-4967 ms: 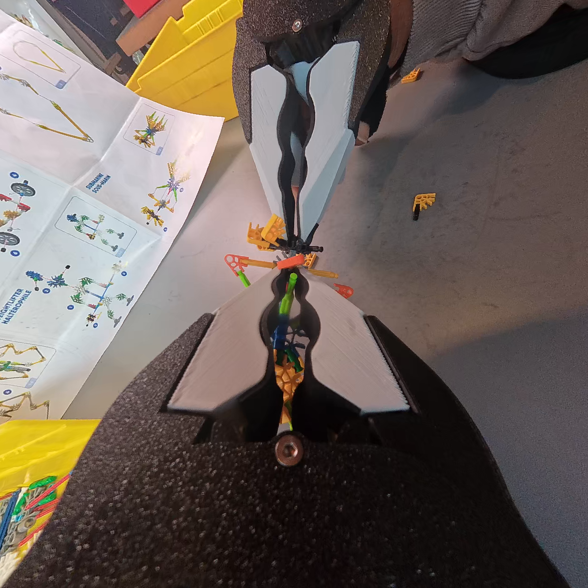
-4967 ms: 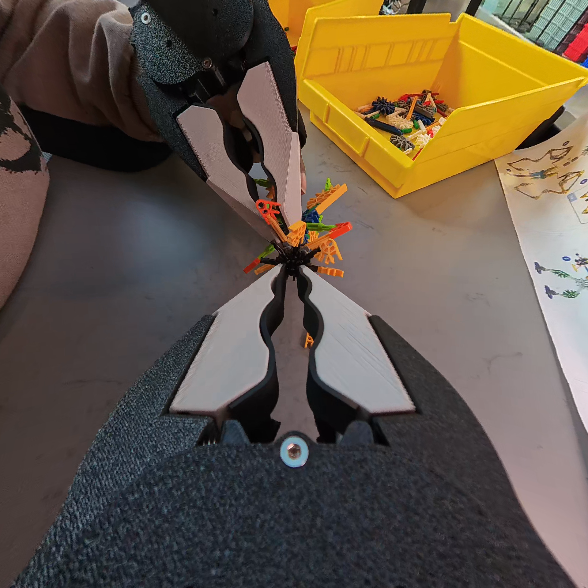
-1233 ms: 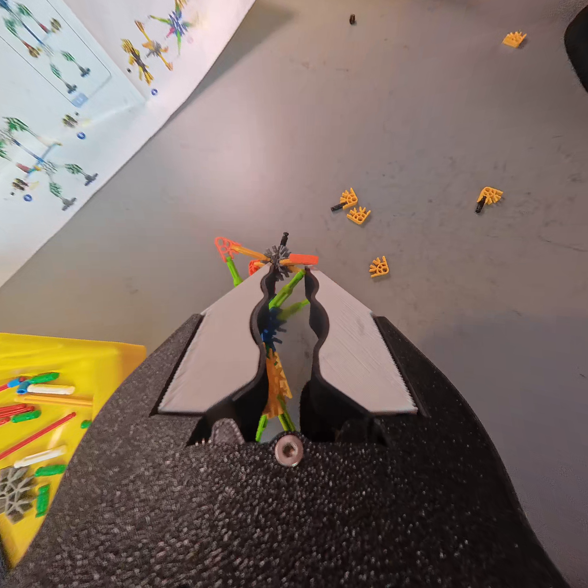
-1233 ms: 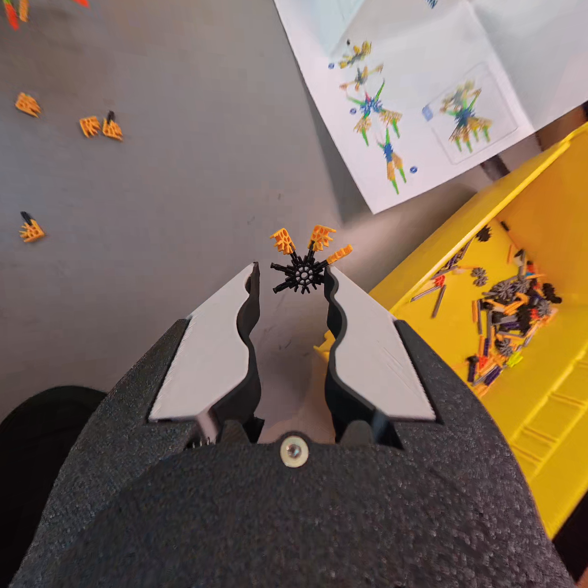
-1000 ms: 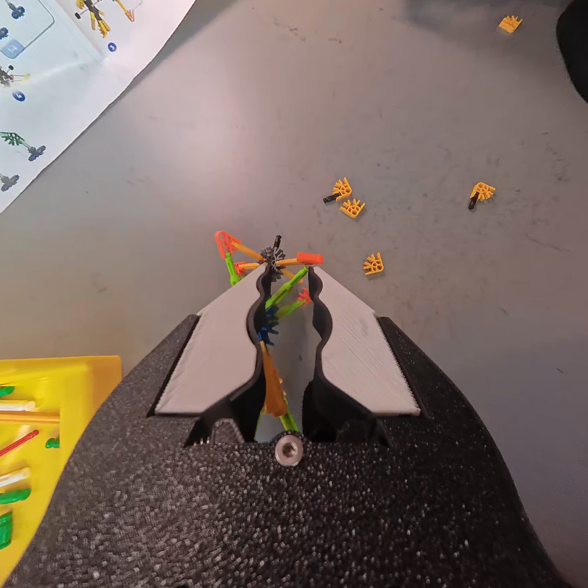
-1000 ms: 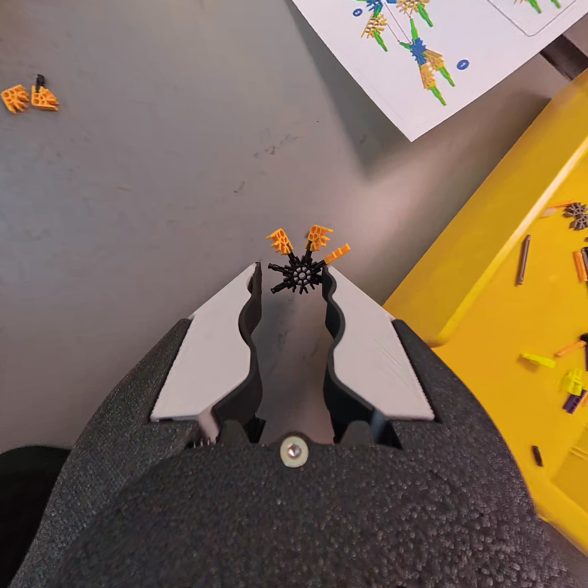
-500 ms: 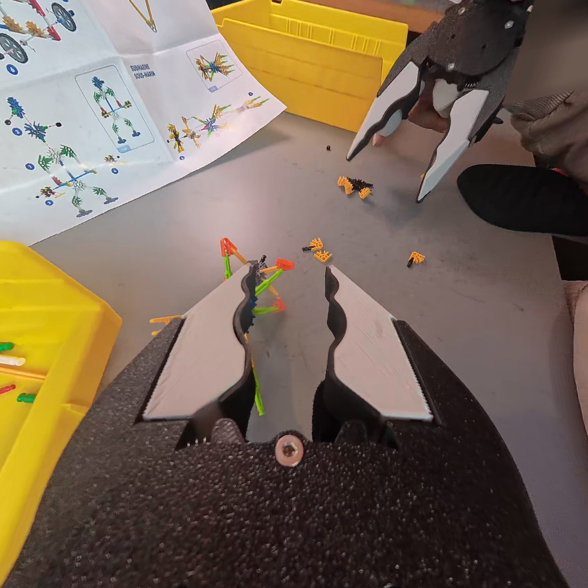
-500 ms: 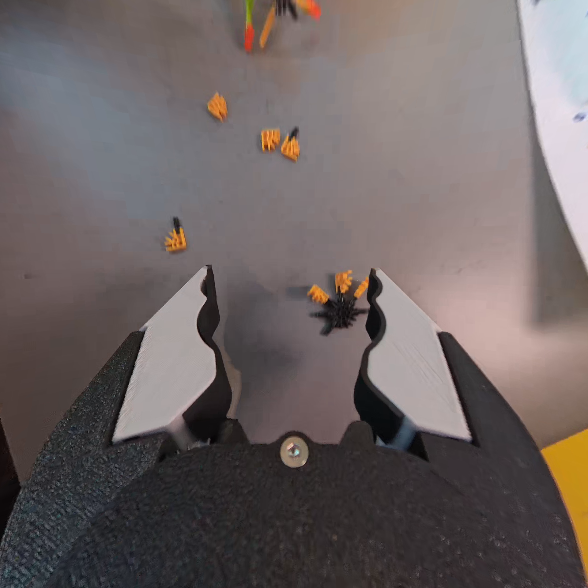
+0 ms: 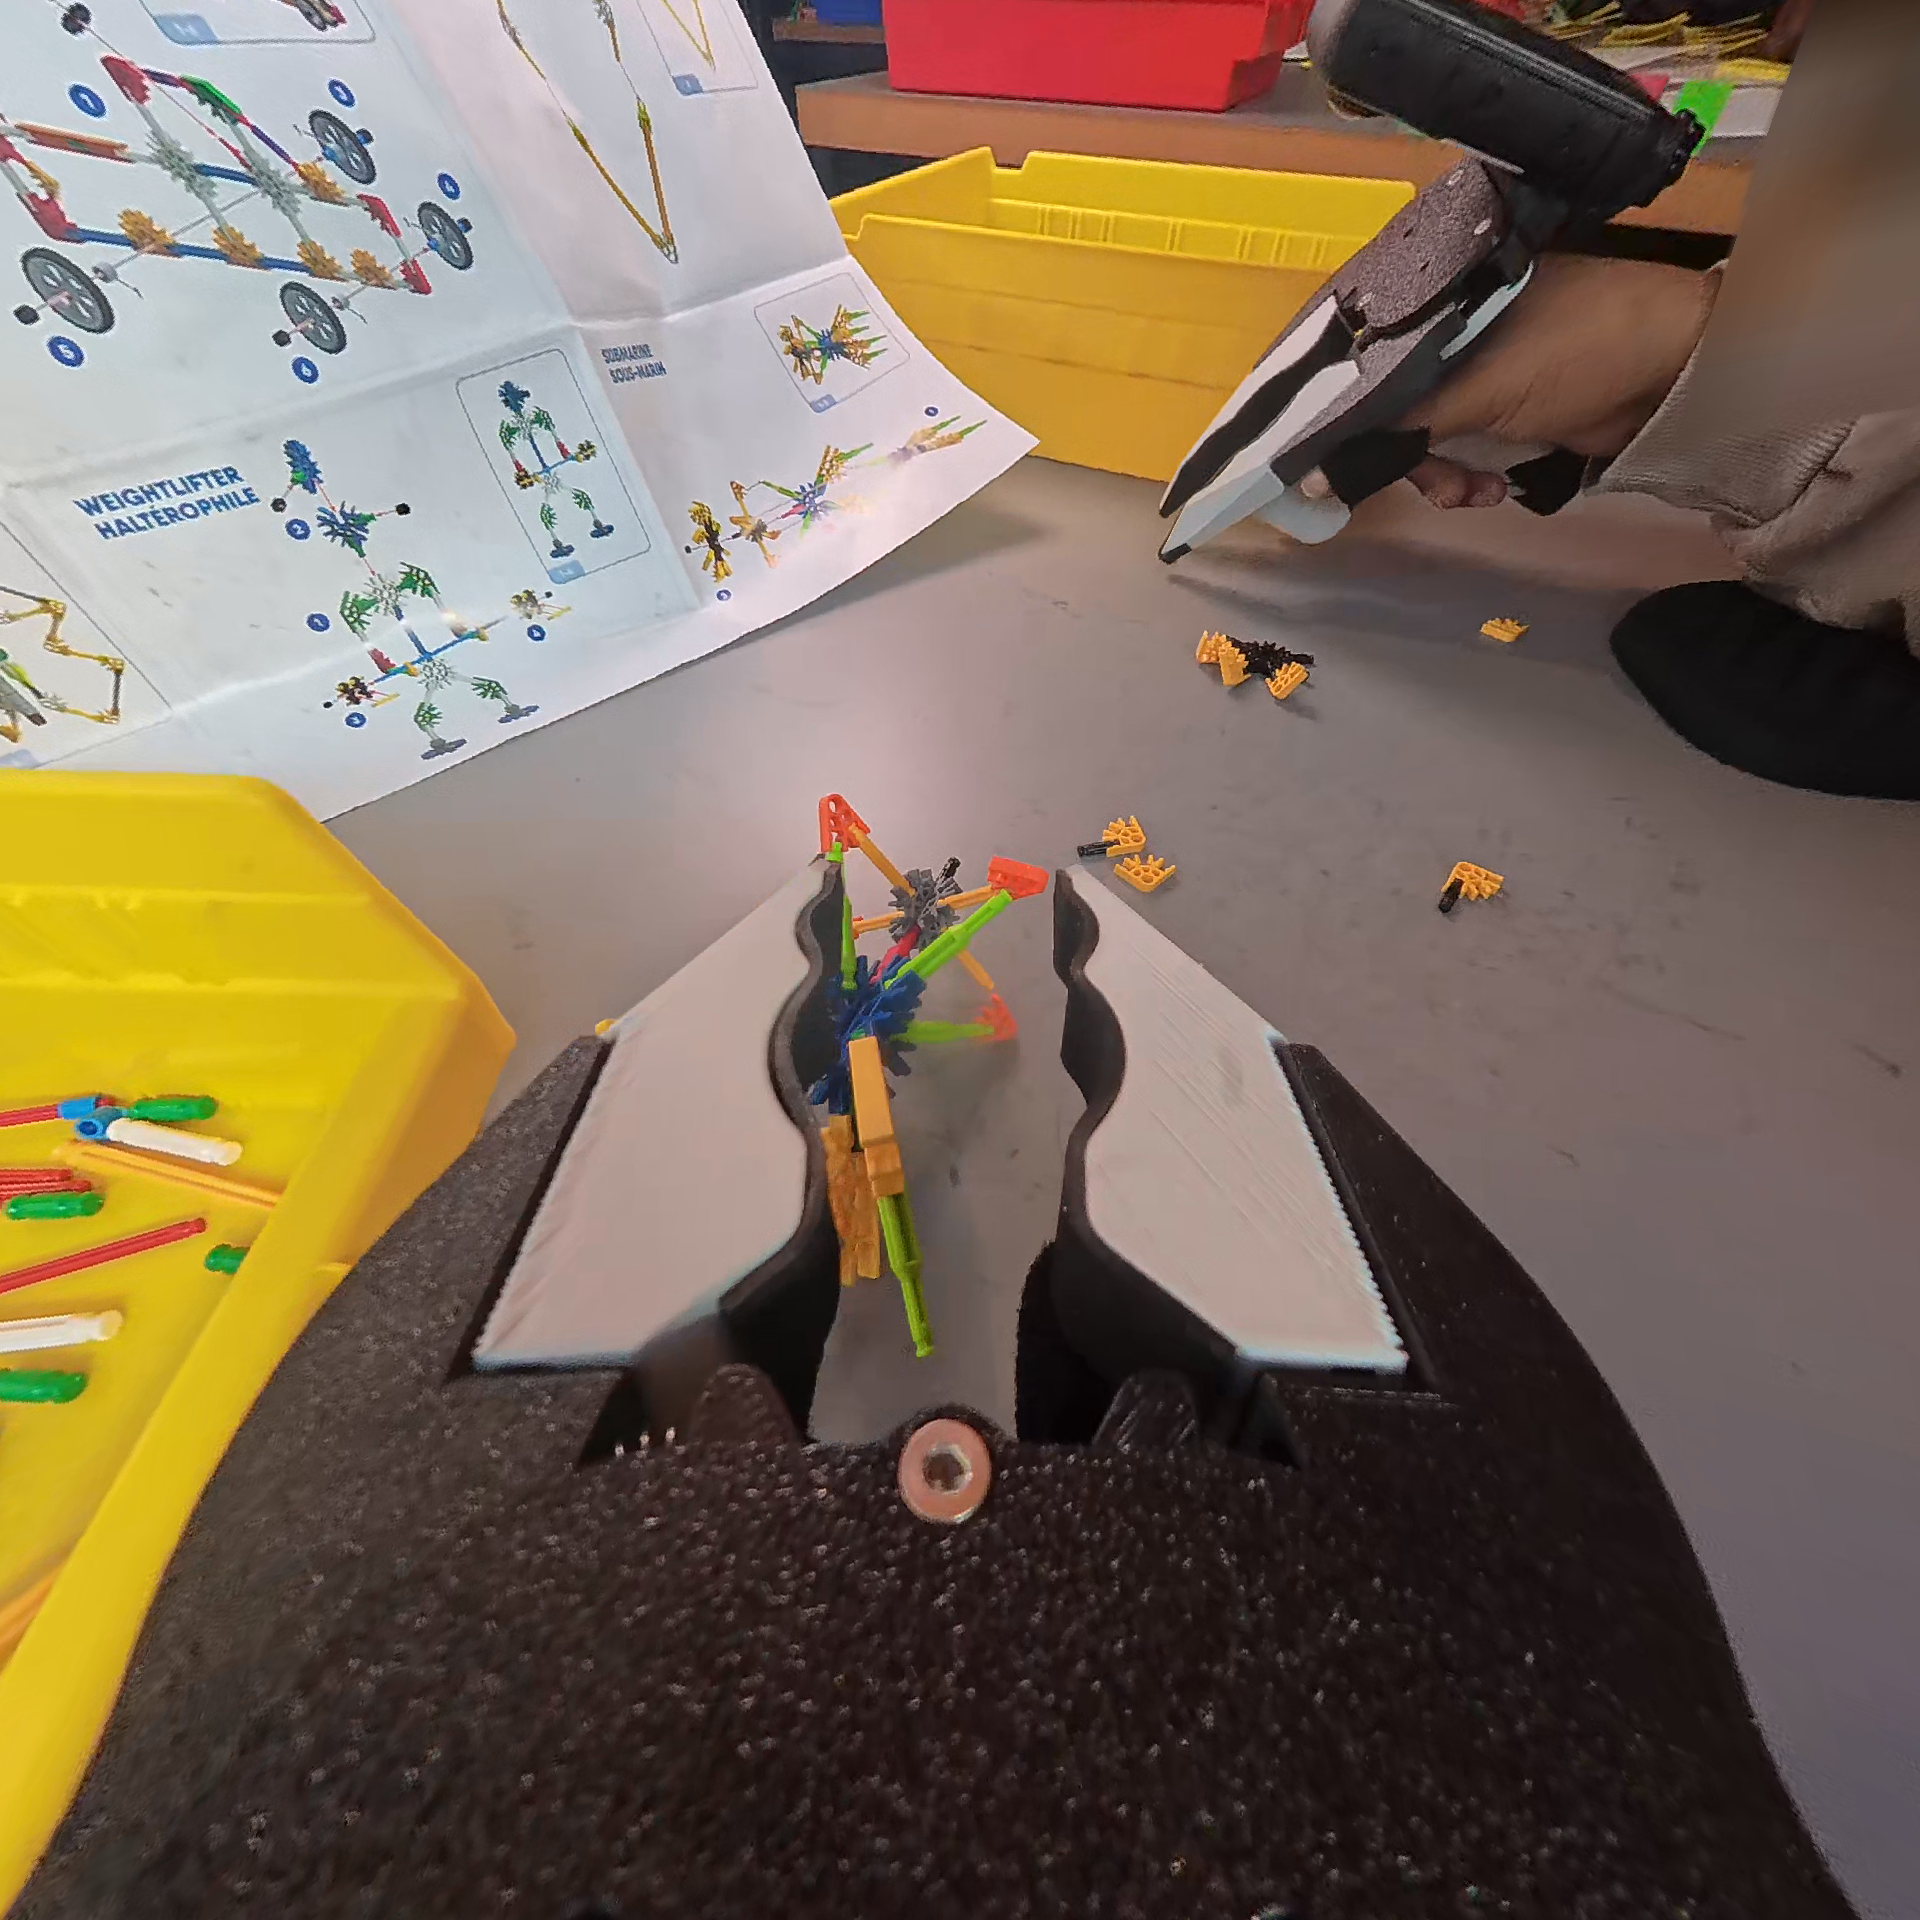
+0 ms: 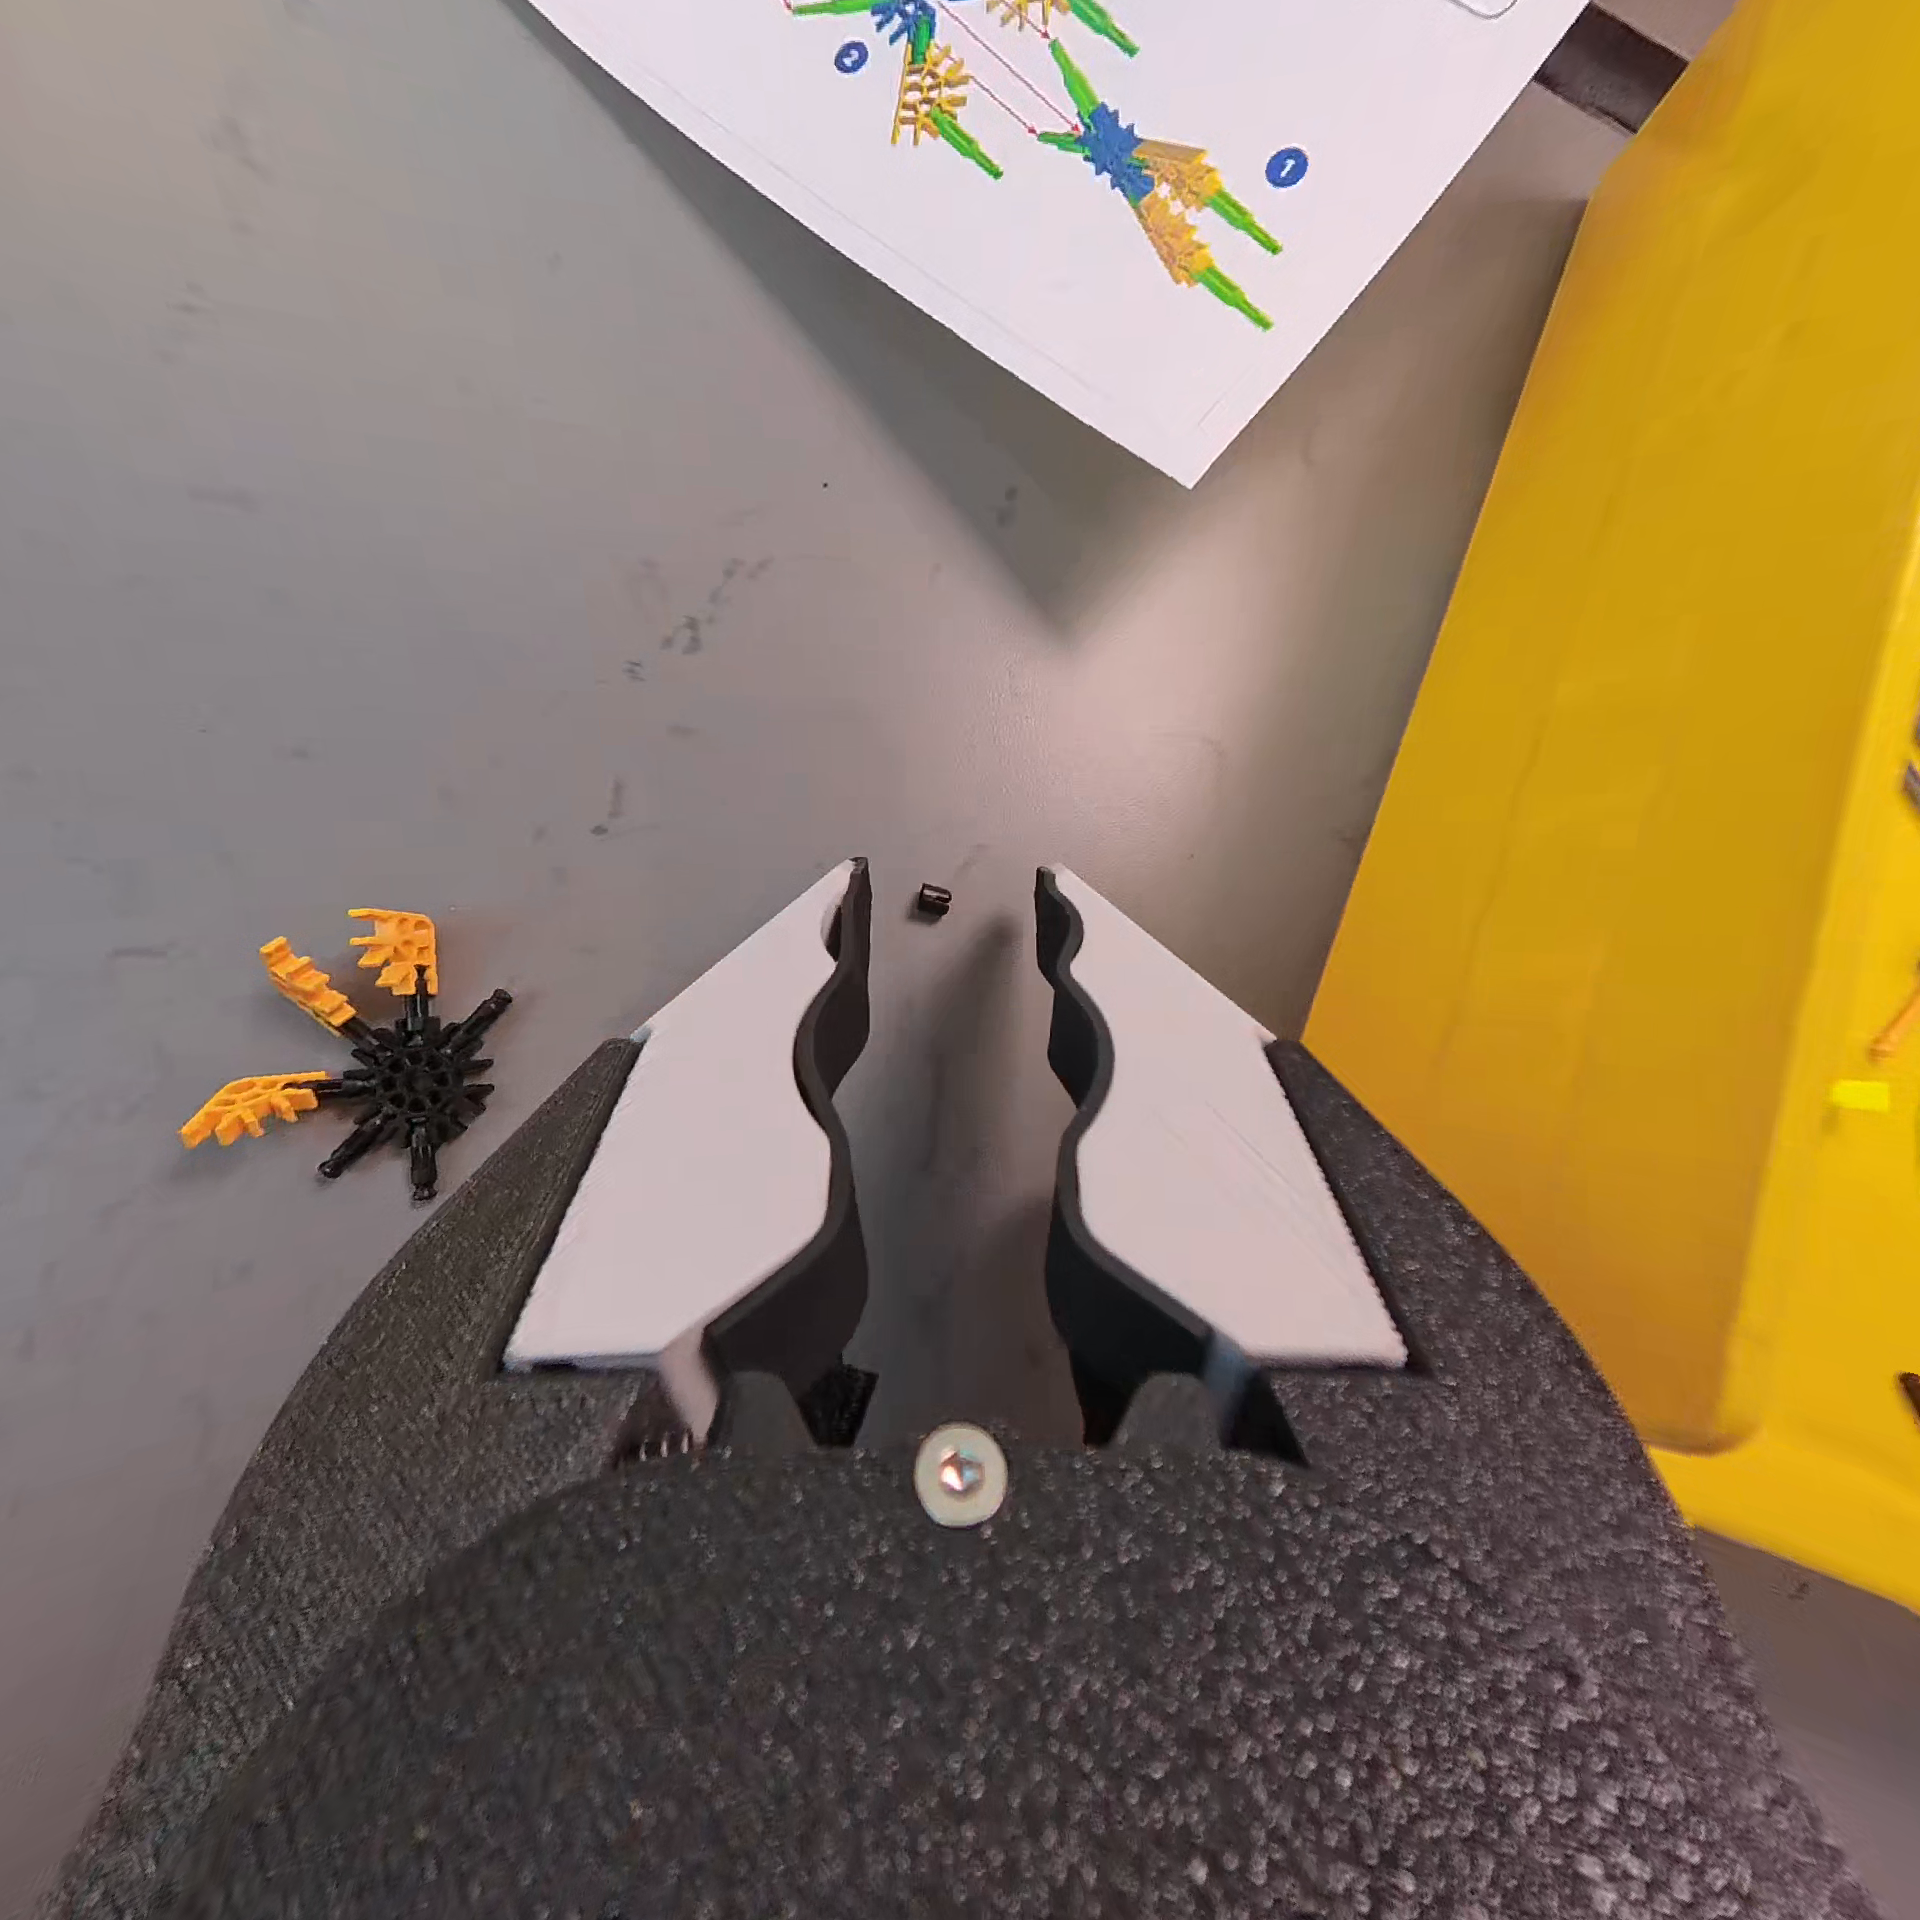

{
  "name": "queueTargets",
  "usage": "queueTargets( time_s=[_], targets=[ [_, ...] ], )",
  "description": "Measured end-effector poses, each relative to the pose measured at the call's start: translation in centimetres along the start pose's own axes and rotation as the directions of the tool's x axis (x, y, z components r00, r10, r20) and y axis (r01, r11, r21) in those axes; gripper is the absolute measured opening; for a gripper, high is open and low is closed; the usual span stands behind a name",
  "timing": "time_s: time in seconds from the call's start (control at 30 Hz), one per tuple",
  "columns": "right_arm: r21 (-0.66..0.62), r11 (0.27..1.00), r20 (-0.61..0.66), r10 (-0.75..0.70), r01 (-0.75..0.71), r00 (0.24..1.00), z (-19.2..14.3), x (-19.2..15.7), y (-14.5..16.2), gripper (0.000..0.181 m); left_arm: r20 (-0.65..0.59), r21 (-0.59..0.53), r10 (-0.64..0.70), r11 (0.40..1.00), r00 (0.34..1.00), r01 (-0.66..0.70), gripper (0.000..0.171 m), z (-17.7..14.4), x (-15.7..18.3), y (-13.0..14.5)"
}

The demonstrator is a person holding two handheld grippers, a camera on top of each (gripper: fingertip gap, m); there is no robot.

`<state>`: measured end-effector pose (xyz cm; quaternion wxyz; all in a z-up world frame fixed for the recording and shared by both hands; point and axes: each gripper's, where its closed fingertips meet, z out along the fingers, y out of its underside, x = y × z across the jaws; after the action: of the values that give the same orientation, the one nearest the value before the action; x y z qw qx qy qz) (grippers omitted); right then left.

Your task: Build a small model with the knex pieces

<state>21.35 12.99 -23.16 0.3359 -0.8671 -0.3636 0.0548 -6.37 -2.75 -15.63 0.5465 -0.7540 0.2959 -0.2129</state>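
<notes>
A multicoloured rod model (image 9: 894,1023) is seen between parted left gripper (image 9: 943,883) fingers, long axis along them; right gripper (image 10: 945,868) parted, empty.

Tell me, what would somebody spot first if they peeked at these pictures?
Probably the colourful stick model, with green, orange and blue pieces, lying on the grey table between the fingers of the open left tool. Next, the black spiky wheel with orange tips lying left of the open right tool. Bright yellow bins and a big picture sheet frame it all.
</notes>
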Motion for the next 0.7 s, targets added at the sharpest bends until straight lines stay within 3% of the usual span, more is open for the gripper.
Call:
queueTargets(
  time_s=[0.1, 0.23, 0.37, 0.57, 0.7],
  targets=[
    [0.009, 0.999, 0.025, 0.031, -0.031, 0.999, 0.6, -0.5, 0.2, 0.024, 0.004, 0.027, 0.003, 1.0, 1.0, -0.003, 0.038, -0.2, -0.1, -0.4],
    [-0.017, 0.998, 0.108, 0.063, -0.061, 0.992, 0.5, -1.5, 0.4, 0.0, 0.005, 0.067, -0.01, 0.998, 1.0, 0.009, 0.035, -0.4, -0.5, -0.7],
    [-0.01, 0.997, 0.129, 0.08, -0.079, 0.988, 0.2, -1.2, 0.6, 0.0, 0.023, 0.092, -0.003, 0.996, 1.0, 0.001, 0.035, -0.8, -1.1, -0.9],
    [0.105, 0.983, 0.216, 0.124, -0.15, 0.968, -2.2, -1.3, -0.5, 0.0, 0.036, 0.114, 0.008, 0.993, 0.999, -0.012, 0.037, -0.7, -1.2, -1.2],
    [0.061, 0.993, 0.214, 0.086, -0.101, 0.973, -1.5, -1.7, 0.8, 0.022, 0.037, 0.114, -0.012, 0.994, 0.999, 0.008, 0.041, -0.6, -1.1, -1.2]
  ],
)
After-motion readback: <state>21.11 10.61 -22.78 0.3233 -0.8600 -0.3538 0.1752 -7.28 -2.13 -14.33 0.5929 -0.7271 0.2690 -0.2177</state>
